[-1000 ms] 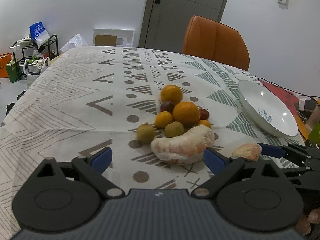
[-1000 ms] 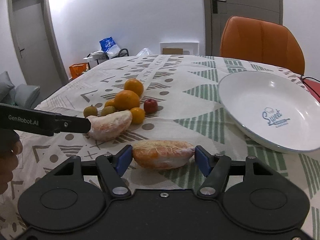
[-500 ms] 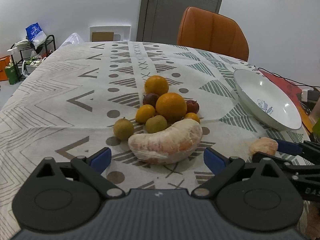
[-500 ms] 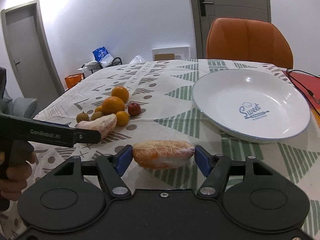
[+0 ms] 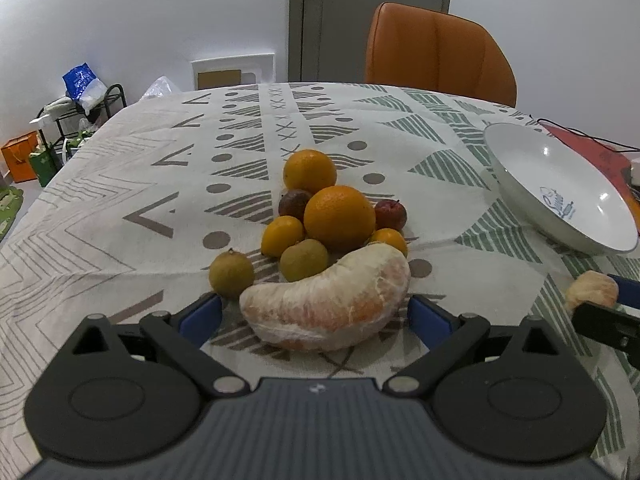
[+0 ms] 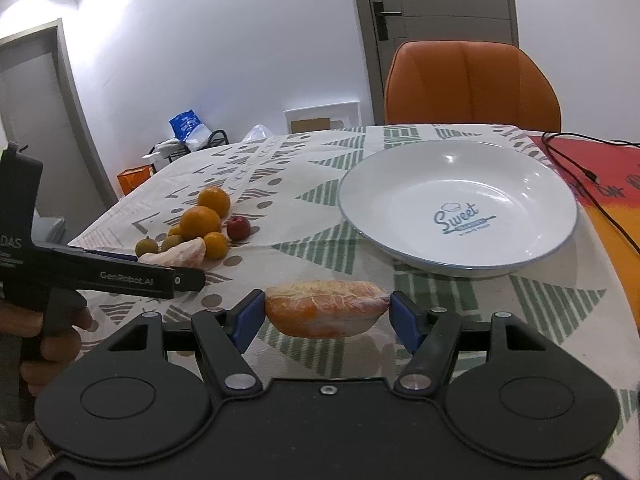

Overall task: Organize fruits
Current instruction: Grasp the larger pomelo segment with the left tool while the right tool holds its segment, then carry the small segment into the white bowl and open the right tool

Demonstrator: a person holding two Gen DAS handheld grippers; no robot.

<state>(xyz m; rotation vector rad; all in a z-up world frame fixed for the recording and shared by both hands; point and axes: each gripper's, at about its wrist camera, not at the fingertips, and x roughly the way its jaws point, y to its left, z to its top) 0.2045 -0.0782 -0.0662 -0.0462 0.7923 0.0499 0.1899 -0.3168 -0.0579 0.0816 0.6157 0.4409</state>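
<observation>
A large peeled pomelo segment [image 5: 328,302] lies on the tablecloth between the fingers of my left gripper [image 5: 316,316], which stands open around it with gaps on both sides. Behind it sits a heap of fruit: two oranges [image 5: 339,217], small yellow and green fruits and two dark red ones. My right gripper [image 6: 327,318] is shut on a smaller pomelo segment [image 6: 326,314], held above the cloth in front of the white plate [image 6: 400,196]. That segment [image 5: 592,290] also shows at the right edge of the left wrist view.
An orange chair [image 6: 472,84] stands at the table's far side. A black cable [image 6: 576,164] runs over a red mat to the right of the plate. A rack with bags [image 5: 76,108] stands on the floor at the left, beyond the table edge.
My left gripper has moved forward, so the large segment now lies between its fingers. My right gripper has lifted its segment and carried it toward the plate.
</observation>
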